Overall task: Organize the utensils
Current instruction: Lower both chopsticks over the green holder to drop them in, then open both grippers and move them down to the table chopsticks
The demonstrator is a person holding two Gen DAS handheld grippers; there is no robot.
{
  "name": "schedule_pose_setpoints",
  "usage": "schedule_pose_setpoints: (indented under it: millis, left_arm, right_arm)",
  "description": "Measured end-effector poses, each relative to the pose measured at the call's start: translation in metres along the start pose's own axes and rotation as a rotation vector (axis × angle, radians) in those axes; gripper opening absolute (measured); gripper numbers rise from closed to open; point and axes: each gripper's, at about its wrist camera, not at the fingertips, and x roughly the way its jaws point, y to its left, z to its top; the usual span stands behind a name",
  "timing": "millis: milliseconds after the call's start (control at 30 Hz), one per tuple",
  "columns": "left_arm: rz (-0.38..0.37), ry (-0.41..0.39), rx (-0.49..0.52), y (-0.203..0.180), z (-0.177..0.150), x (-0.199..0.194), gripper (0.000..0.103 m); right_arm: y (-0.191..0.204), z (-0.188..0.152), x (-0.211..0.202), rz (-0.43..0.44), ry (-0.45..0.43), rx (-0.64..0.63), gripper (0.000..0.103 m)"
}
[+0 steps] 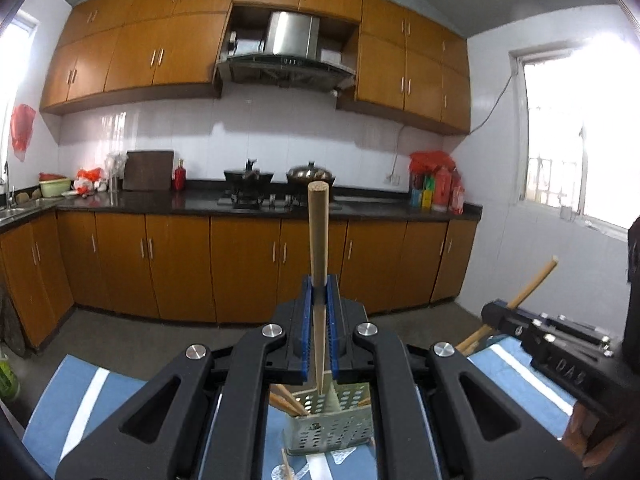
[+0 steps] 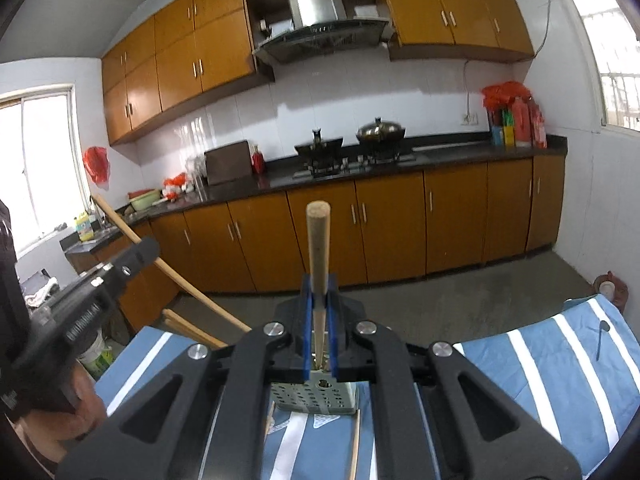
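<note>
Both grippers clamped on chopsticks: left gripper (image 1: 320,292) holds a chopstick (image 1: 319,236) upright at frame centre, tip over the holder (image 1: 330,426); right gripper (image 2: 319,292) holds another (image 2: 318,248) likewise. Light, stiff, smooth wood, probably slippery; grip mid-shaft.

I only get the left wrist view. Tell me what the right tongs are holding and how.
Observer: The right tongs are shut on a chopstick, which stands upright with its lower end over the perforated holder.
Operator: Report anything loose on the far right of the cloth.
Observer: A small dark utensil lies on the striped cloth, well apart from the holder.
Operator: Now check the front of the holder.
Observer: A loose chopstick lies flat on the cloth by the holder's near right corner.
</note>
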Motion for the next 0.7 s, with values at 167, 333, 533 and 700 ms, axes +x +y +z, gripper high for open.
schedule_pose_setpoints:
  millis: [167, 333, 533, 700]
  left_arm:
    - [-0.007, 0.047, -0.027, 0.006, -0.017, 0.016, 0.007]
    - [-0.017, 0.075, -0.021, 0.005, -0.022, 0.02, 0.007]
    - [-0.022, 0.081, -0.024, 0.005, -0.019, 0.02, 0.008]
    - [-0.02, 0.073, -0.032, 0.006, -0.017, 0.016, 0.017]
  right_arm:
    - [0.002, -0.006, 0.021, 0.001, 0.036, -0.011, 0.008]
    - [0.002, -0.006, 0.034, 0.0, 0.052, 0.0, 0.008]
    - [0.003, -0.006, 0.037, -0.009, 0.052, -0.004, 0.02]
    - [0.006, -0.007, 0.03, -0.008, 0.037, -0.007, 0.02]
